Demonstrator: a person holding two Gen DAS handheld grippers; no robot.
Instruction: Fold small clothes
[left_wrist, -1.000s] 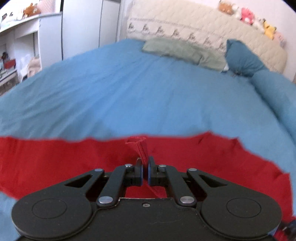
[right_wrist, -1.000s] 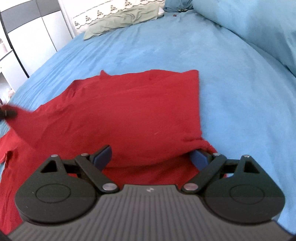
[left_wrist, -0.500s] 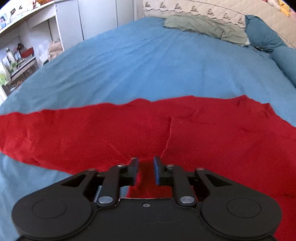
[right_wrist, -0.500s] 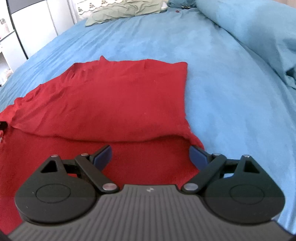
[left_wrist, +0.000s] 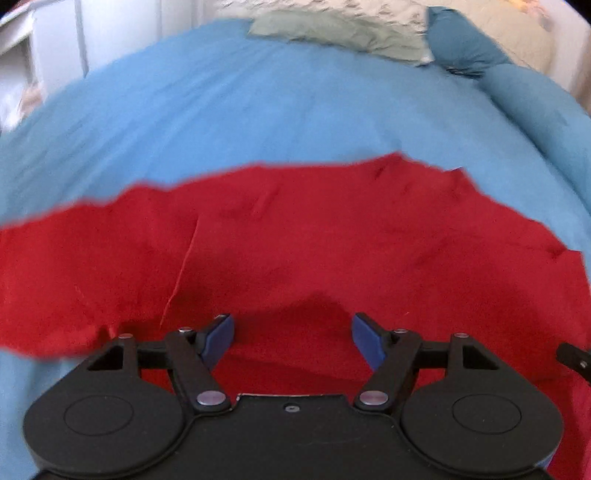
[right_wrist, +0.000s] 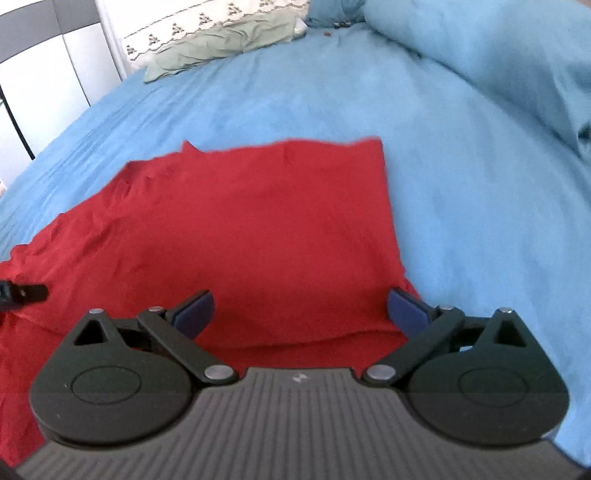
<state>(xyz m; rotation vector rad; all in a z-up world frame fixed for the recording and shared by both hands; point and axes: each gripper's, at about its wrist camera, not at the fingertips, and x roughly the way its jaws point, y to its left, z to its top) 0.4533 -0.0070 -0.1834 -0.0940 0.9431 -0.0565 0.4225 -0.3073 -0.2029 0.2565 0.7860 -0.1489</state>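
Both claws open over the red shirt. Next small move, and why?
Probably lower the right claw onto the near folded edge of the red shirt and close. Both claws, left claw included, are open and empty, and that layered edge lies just below the right fingers.

Blue bed (right_wrist: 461, 177): red garment (right_wrist: 258, 229), green pillow (right_wrist: 221, 40), blue duvet (right_wrist: 498, 55).

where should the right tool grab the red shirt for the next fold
Probably the near right corner of the red shirt, coming in low from its right edge: there the upper layer ends in a free lip over the lower one, just ahead of the open right tool.
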